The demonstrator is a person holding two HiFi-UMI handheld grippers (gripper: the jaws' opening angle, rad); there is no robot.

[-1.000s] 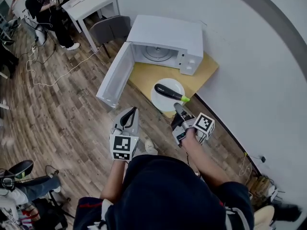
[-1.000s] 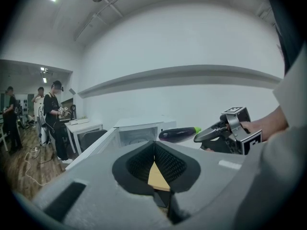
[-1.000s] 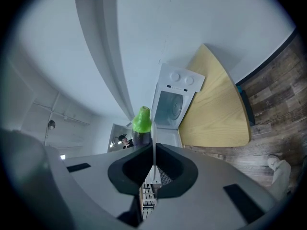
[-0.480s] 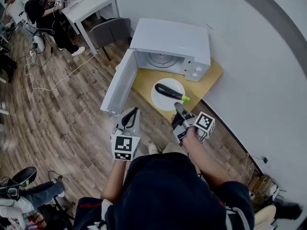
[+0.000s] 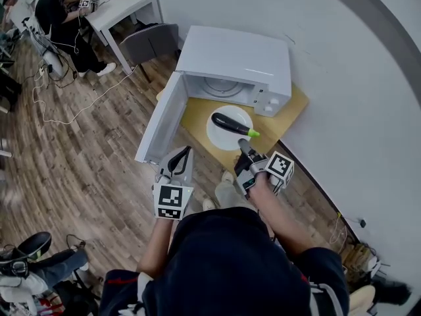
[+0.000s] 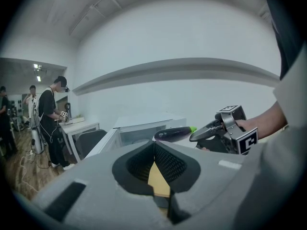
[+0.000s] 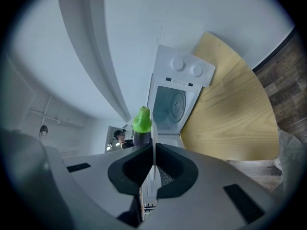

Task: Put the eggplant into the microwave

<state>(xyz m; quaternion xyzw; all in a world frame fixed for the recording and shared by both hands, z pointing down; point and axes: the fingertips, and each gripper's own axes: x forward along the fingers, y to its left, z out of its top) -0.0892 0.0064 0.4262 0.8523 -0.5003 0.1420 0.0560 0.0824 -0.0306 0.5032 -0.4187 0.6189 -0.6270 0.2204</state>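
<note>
A dark purple eggplant (image 5: 231,123) with a bright green stem lies on a white plate (image 5: 222,137). My right gripper (image 5: 243,147) is shut on the plate's near rim and holds it level over the wooden table (image 5: 290,108), just before the open white microwave (image 5: 234,56). In the right gripper view the plate (image 7: 153,132) shows edge-on between the jaws of the right gripper (image 7: 152,145), with the eggplant's stem (image 7: 142,120) above them. My left gripper (image 5: 185,152) hangs shut and empty to the left, near the microwave's door (image 5: 160,119). In the left gripper view its jaws meet, and the eggplant (image 6: 171,133) shows beyond them.
The microwave's door swings out to the left and its glass turntable (image 5: 216,86) shows inside. A grey chair (image 5: 151,41) and a white desk (image 5: 125,2) stand at the back left, where a person (image 5: 59,18) stands. Cables trail over the wooden floor (image 5: 79,150).
Both grippers have moved forward toward the microwave, and the plate with the eggplant now sits closer to its opening. The right gripper's hold on the plate is unchanged.
</note>
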